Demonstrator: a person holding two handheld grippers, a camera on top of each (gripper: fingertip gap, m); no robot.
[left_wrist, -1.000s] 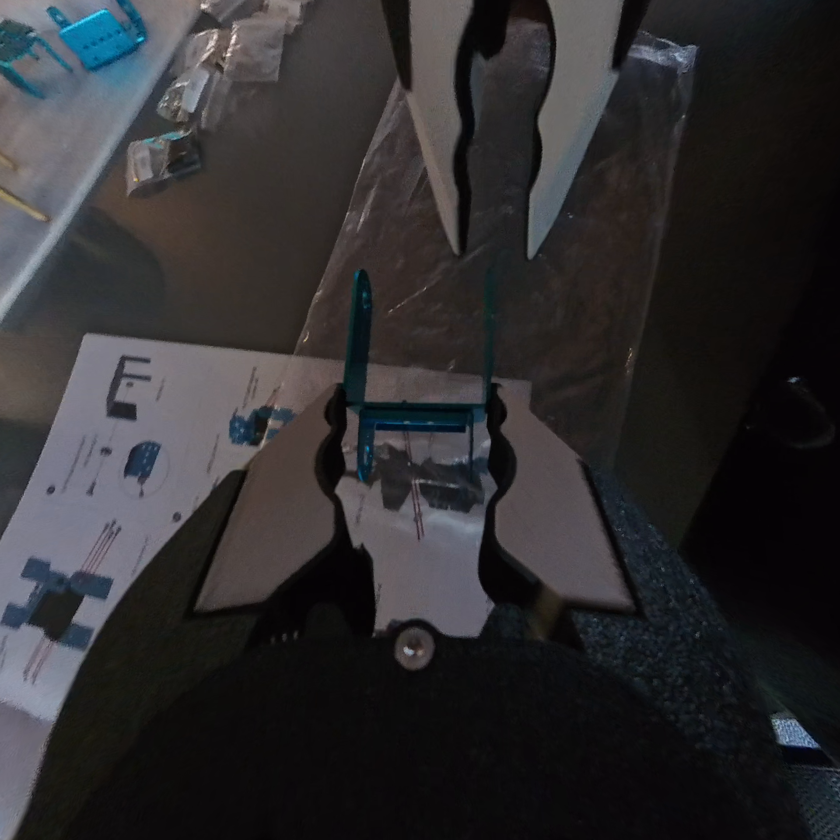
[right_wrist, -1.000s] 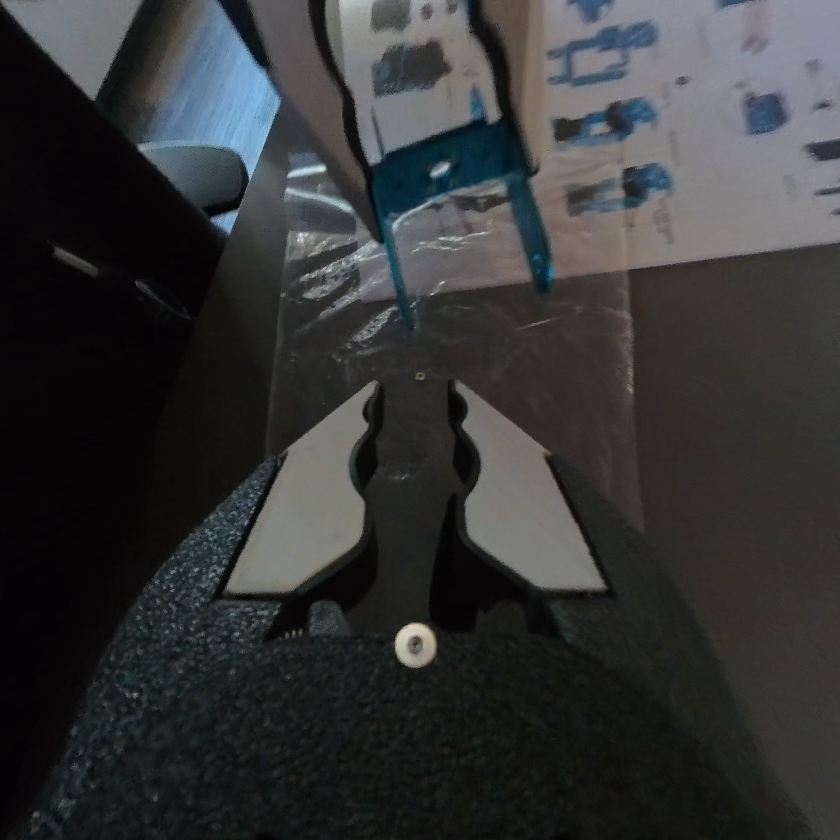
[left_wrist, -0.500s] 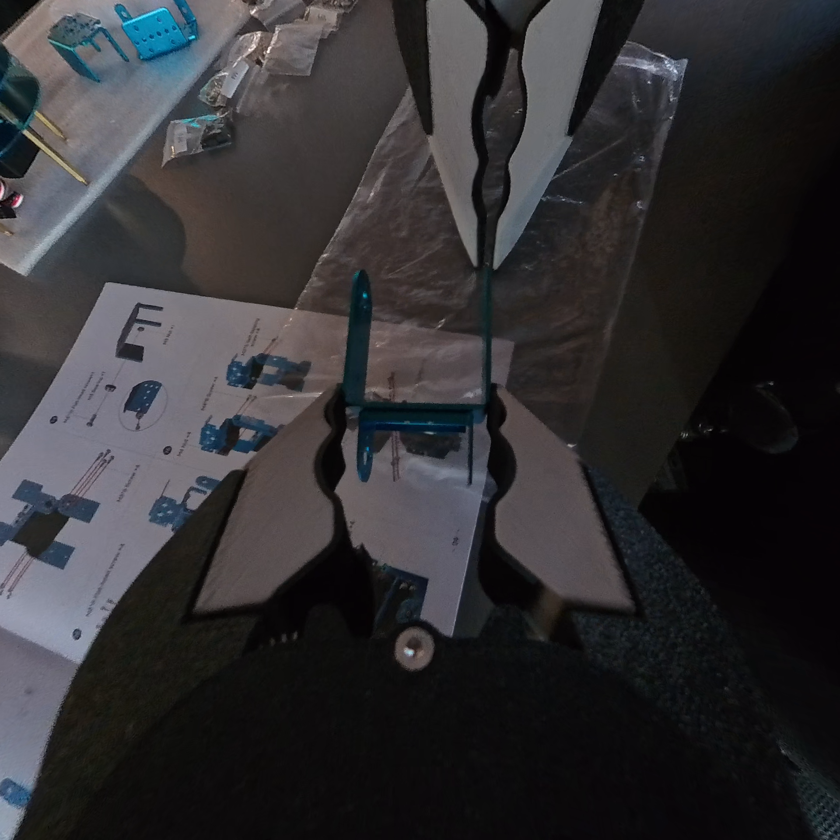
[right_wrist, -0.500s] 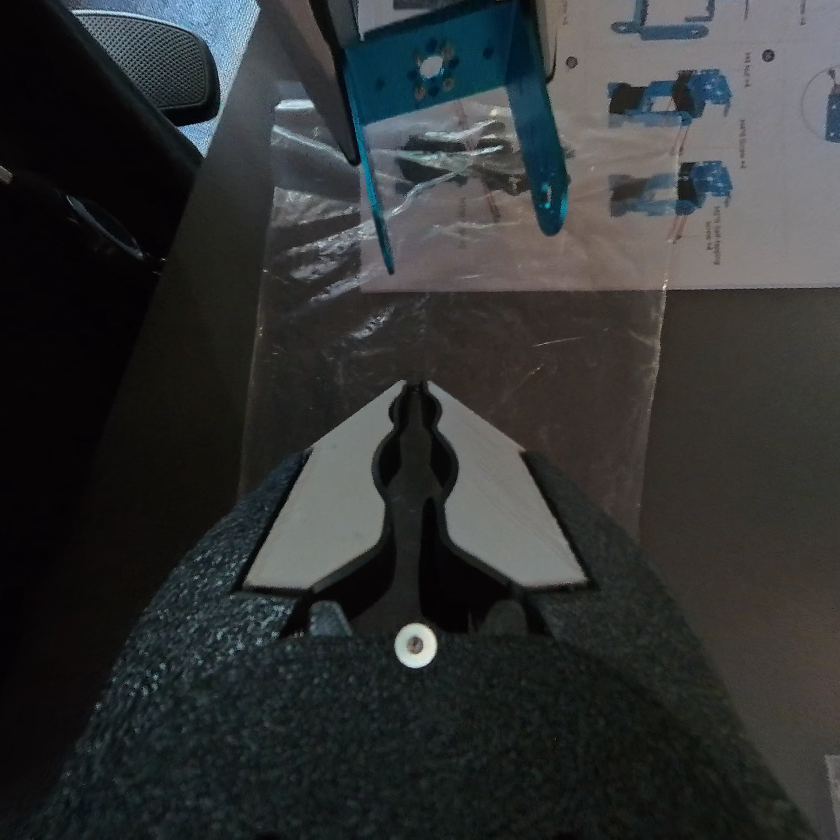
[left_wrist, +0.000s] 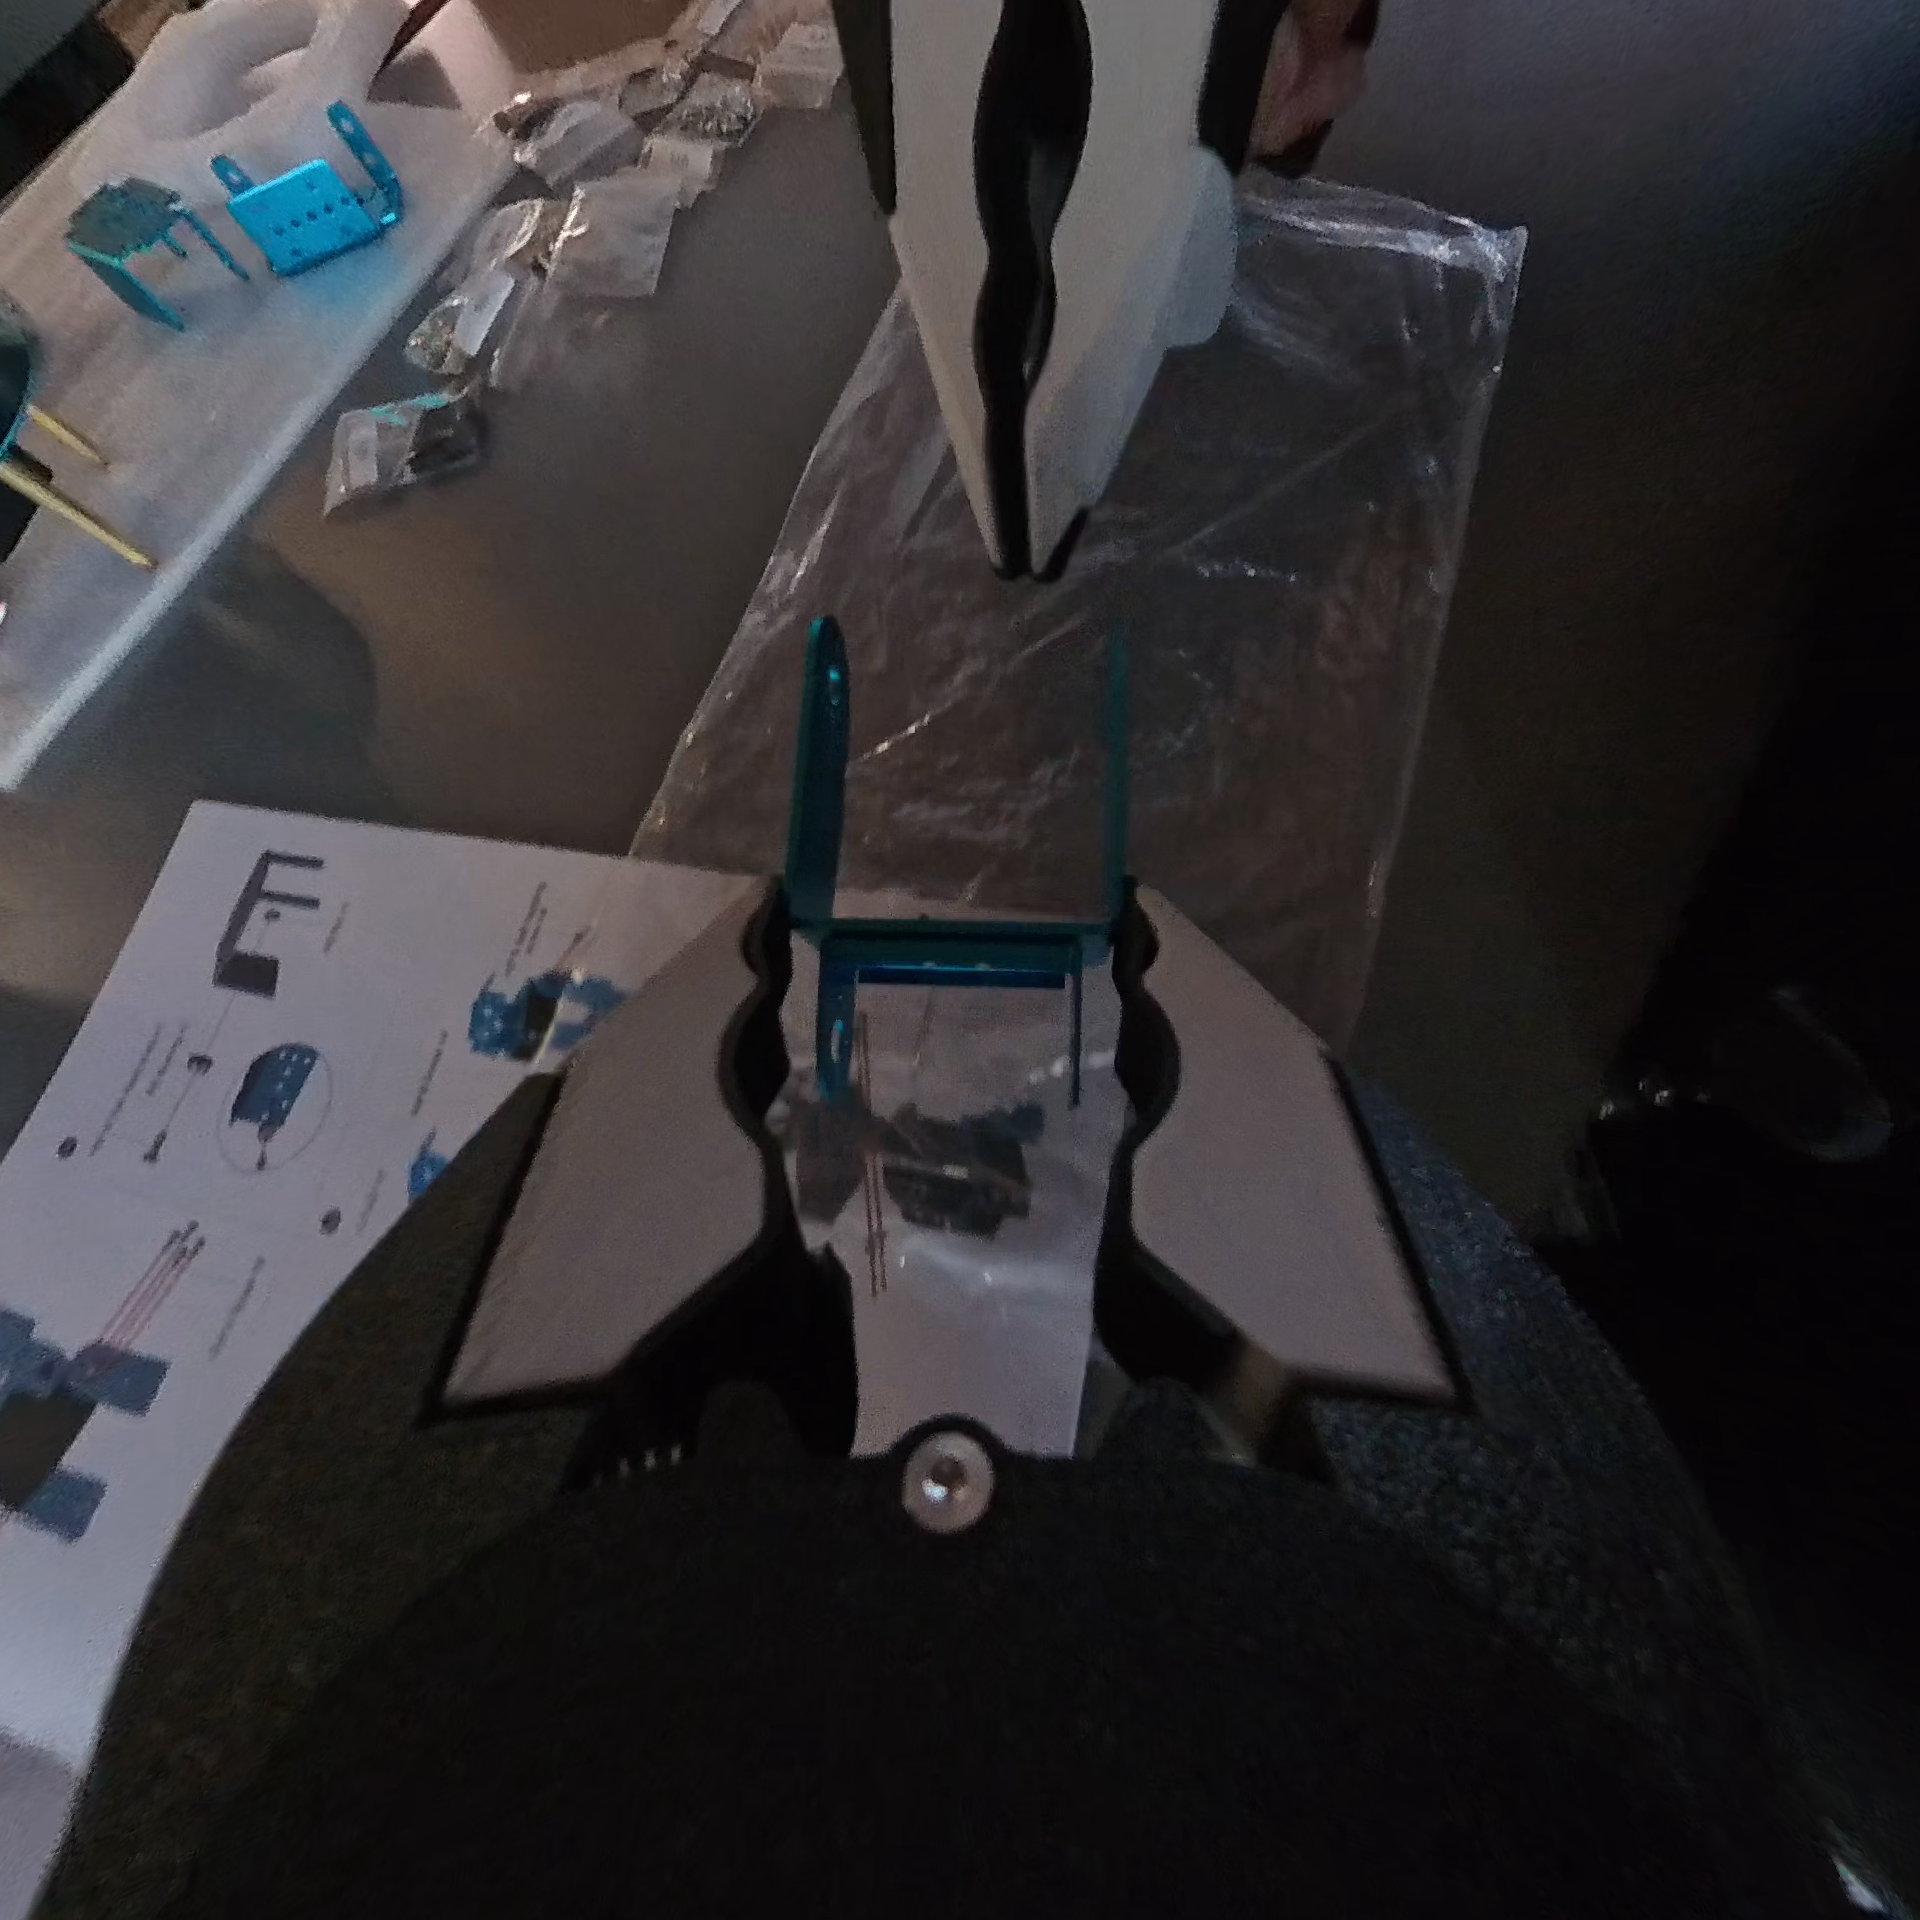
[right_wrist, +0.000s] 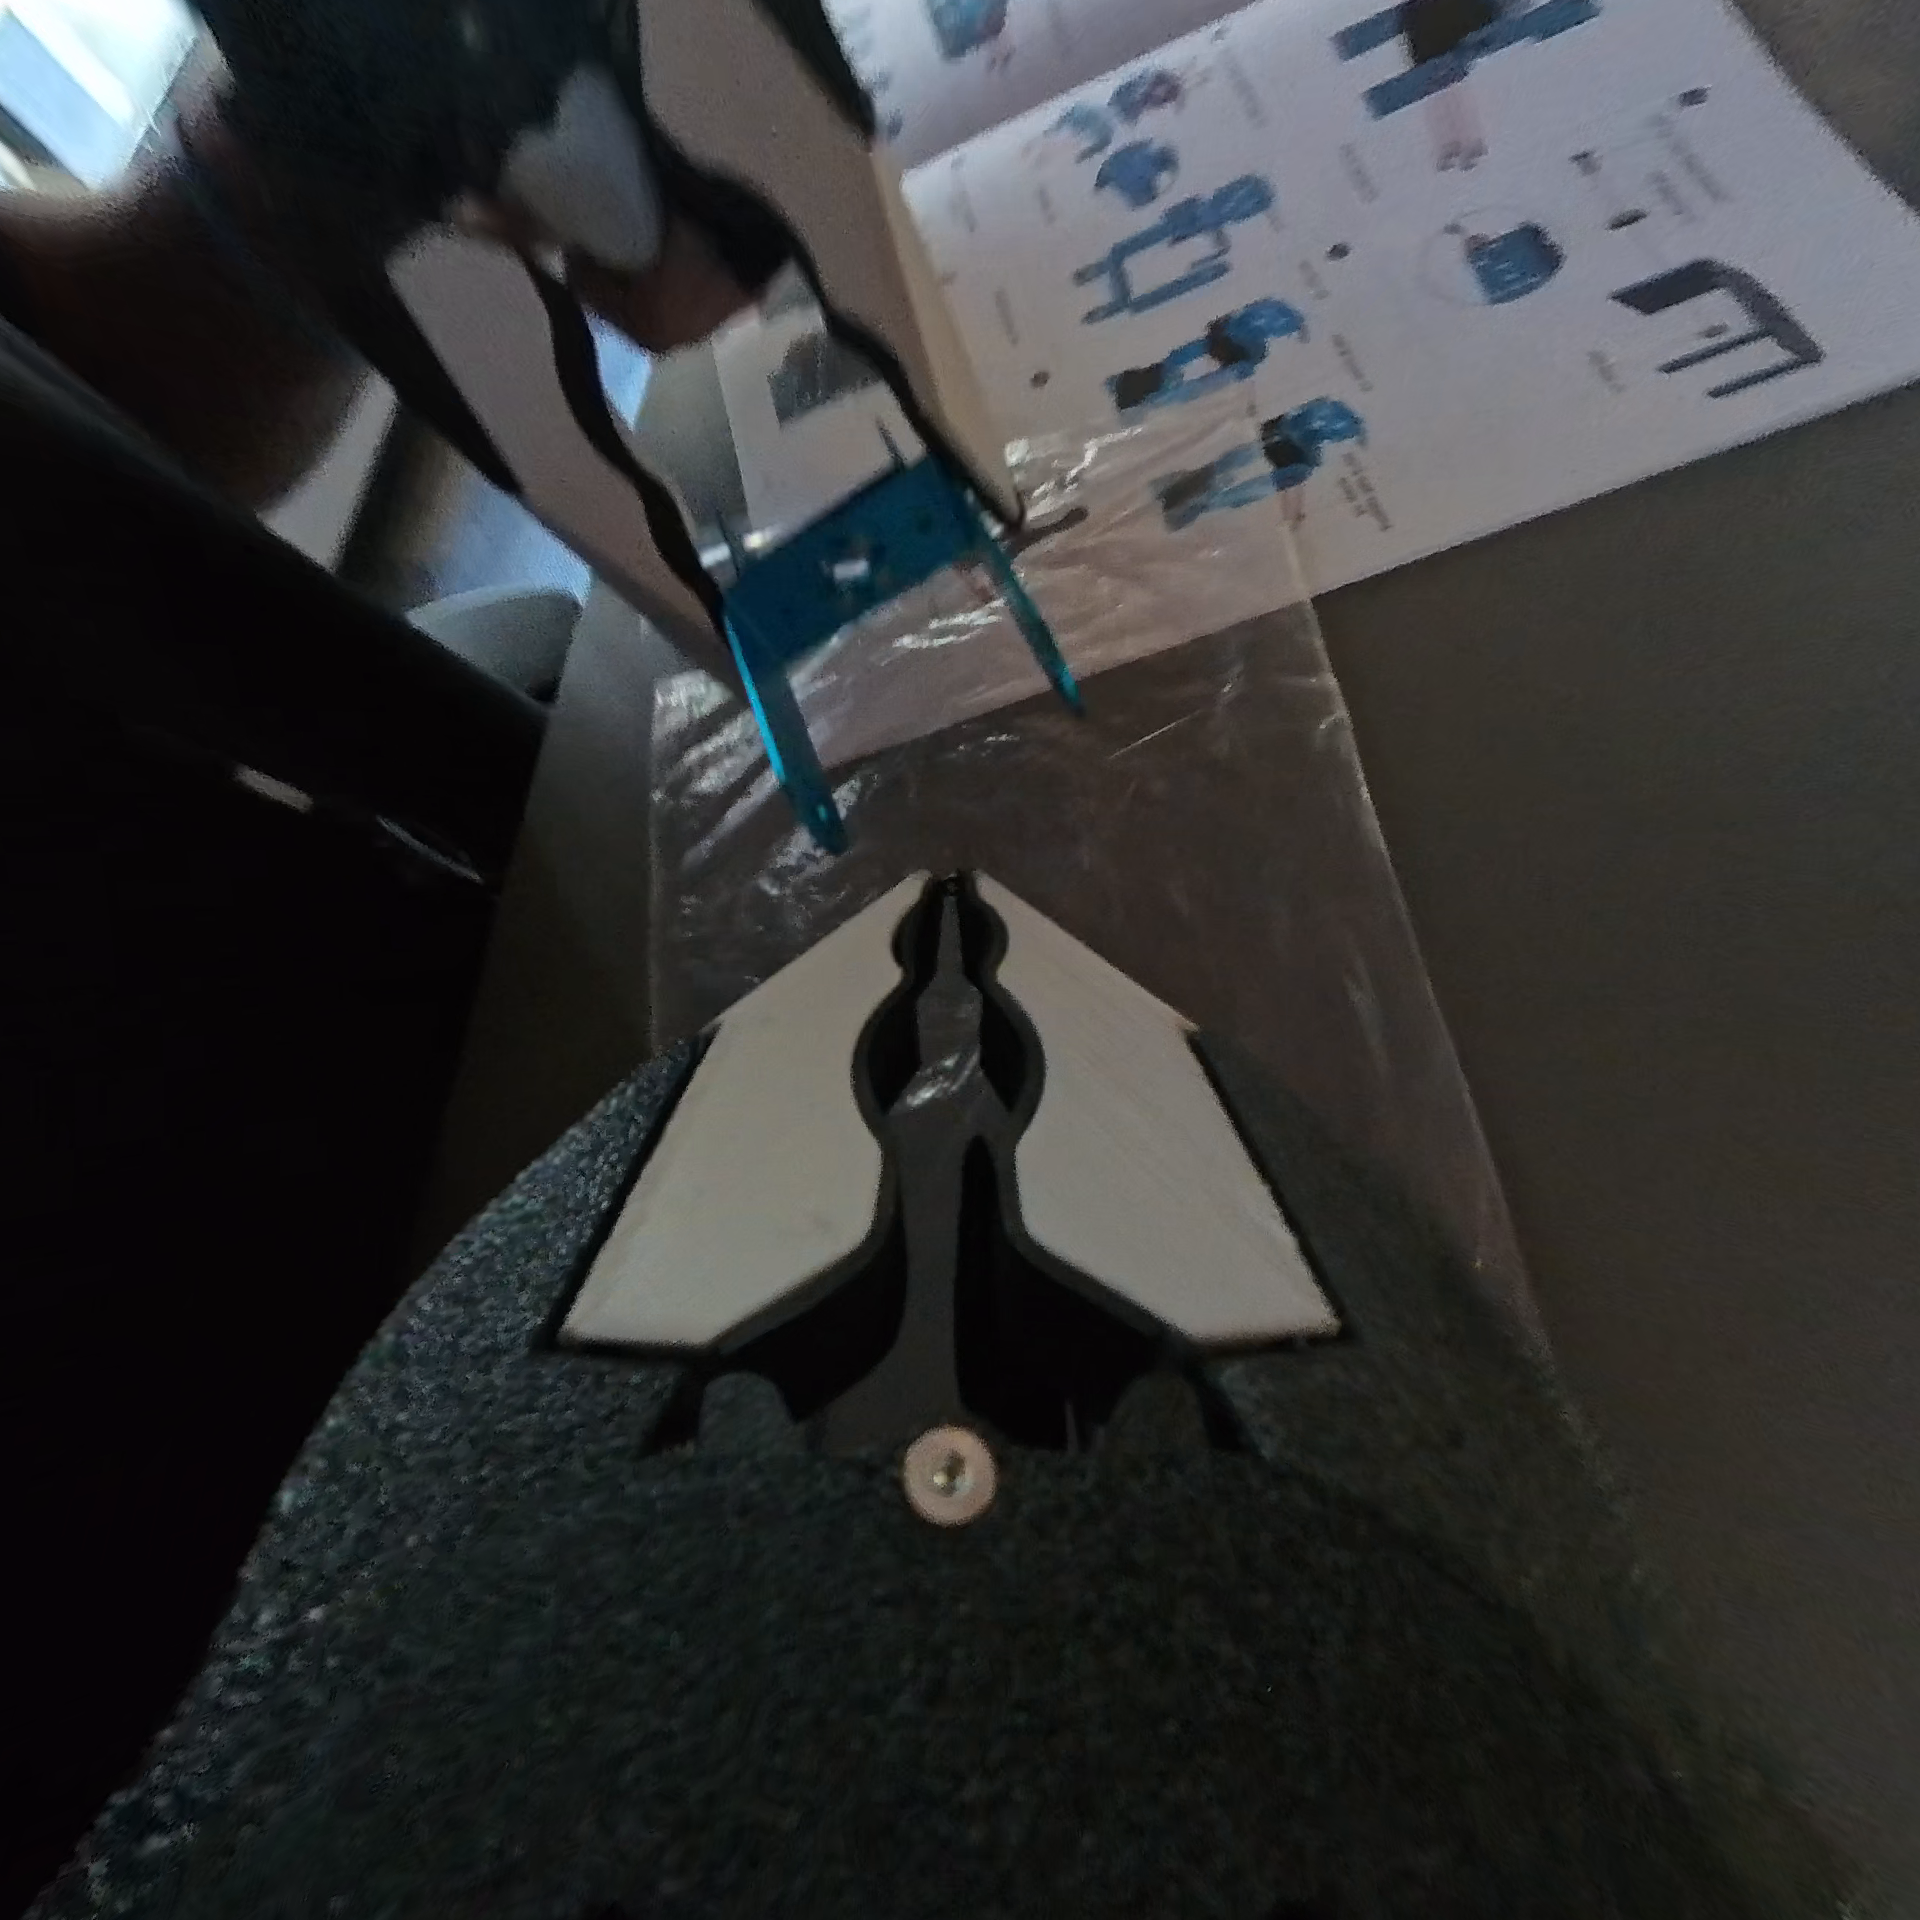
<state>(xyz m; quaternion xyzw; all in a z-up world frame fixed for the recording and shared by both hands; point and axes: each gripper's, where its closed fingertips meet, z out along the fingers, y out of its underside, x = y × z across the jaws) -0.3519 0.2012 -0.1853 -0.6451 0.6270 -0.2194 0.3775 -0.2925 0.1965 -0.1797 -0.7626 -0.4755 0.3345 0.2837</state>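
My left gripper (left_wrist: 951, 914) is shut on a blue U-shaped metal bracket (left_wrist: 831, 790), gripping its cross plate, with the two legs pointing forward. My right gripper (left_wrist: 1029, 561) hangs tips-down just beyond the legs, jaws closed. In the right wrist view, my right gripper (right_wrist: 951, 883) is shut with a tiny dark fastener pinched at its tips. The bracket (right_wrist: 790, 727) and the left gripper (right_wrist: 864, 569) are just ahead of it. Both are above a clear plastic bag (left_wrist: 1195, 727) and a printed instruction sheet (left_wrist: 312, 987).
A white foam tray (left_wrist: 156, 436) at far left holds two more blue brackets (left_wrist: 312, 213). Small bags of hardware (left_wrist: 582, 229) lie beside it. The table edge (left_wrist: 1455, 935) drops to a dark floor on the right. The sheet (right_wrist: 1455, 312) and bag (right_wrist: 1195, 831) lie on the table. Across from one pair of fingers to the other is roughly 7 cm.
My right gripper closed on the tiny fastener on the bag, then lifted and tilted towards the bracket's legs. My left gripper kept hold of the bracket and shifted a little.
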